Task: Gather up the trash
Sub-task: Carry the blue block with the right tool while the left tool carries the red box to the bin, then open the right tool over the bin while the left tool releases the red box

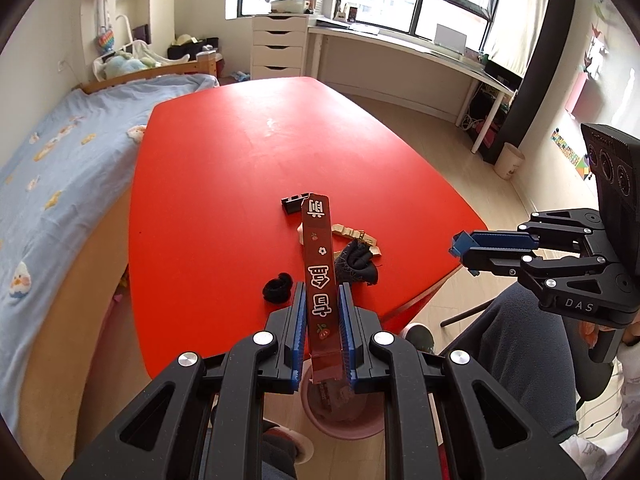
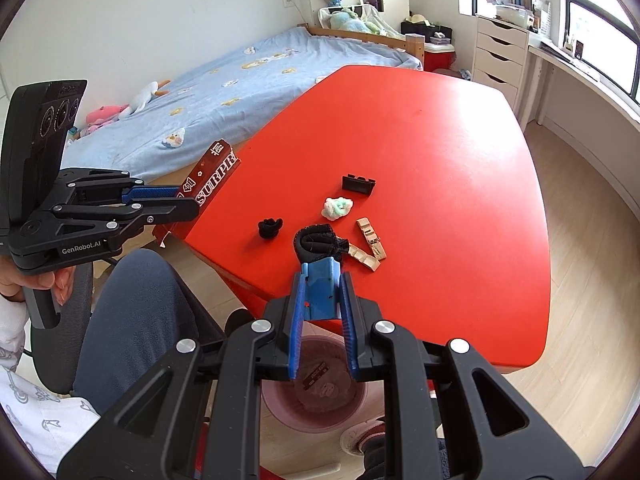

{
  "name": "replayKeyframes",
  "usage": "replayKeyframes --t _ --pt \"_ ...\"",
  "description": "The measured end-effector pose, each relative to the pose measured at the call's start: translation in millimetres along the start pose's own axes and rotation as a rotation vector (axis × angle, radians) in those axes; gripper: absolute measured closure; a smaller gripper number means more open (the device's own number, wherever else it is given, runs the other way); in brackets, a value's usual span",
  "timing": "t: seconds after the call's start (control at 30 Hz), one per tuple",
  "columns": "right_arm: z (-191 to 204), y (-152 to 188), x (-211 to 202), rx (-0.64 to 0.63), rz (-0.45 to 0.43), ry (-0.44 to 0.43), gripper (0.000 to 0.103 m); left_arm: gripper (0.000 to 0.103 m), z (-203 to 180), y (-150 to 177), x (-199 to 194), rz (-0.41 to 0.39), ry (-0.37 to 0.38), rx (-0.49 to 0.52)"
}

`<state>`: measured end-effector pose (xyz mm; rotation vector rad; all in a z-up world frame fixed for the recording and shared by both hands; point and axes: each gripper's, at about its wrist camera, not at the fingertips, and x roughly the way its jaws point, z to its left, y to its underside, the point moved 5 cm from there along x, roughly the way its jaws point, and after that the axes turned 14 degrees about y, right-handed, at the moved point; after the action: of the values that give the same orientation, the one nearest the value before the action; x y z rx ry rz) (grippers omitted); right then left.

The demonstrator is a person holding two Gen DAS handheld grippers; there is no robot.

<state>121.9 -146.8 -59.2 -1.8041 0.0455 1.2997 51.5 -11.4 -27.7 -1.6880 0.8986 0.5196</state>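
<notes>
My left gripper point(image 1: 322, 296) is shut on a long brown carton strip point(image 1: 318, 248) with white characters, held over the near edge of the red table point(image 1: 240, 140). My right gripper point(image 2: 322, 280) is shut on a small blue plastic piece point(image 2: 320, 292). Each gripper also shows in the other view: the right gripper point(image 1: 460, 248) at the right, the left gripper point(image 2: 188, 200) at the left. A pink bin point(image 2: 272, 404) stands on the floor below both grippers, with scraps inside. On the table lie a black clip point(image 2: 359, 184), a white-green wad point(image 2: 338, 207), a small black roll point(image 2: 270, 228), a black cloth point(image 2: 318, 242) and a beige cardboard piece point(image 2: 370, 246).
A person sits at the near table edge, with a knee point(image 2: 132, 320) in dark trousers between the grippers. A bed point(image 1: 60, 168) with a blue cover runs along the table's far-left side. White drawers point(image 1: 278, 46) and a desk stand under the window.
</notes>
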Motion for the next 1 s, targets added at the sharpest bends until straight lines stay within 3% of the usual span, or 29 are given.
replayKeyframes --t 0.47,1.0 --pt "10 33 -21 0.024 0.001 -0.019 0.086 0.087 -24 33 0 0.038 0.060 0.019" --pt "20 56 -11 0.046 0.058 -0.061 0.086 0.087 -47 65 12 0.109 0.140 0.042"
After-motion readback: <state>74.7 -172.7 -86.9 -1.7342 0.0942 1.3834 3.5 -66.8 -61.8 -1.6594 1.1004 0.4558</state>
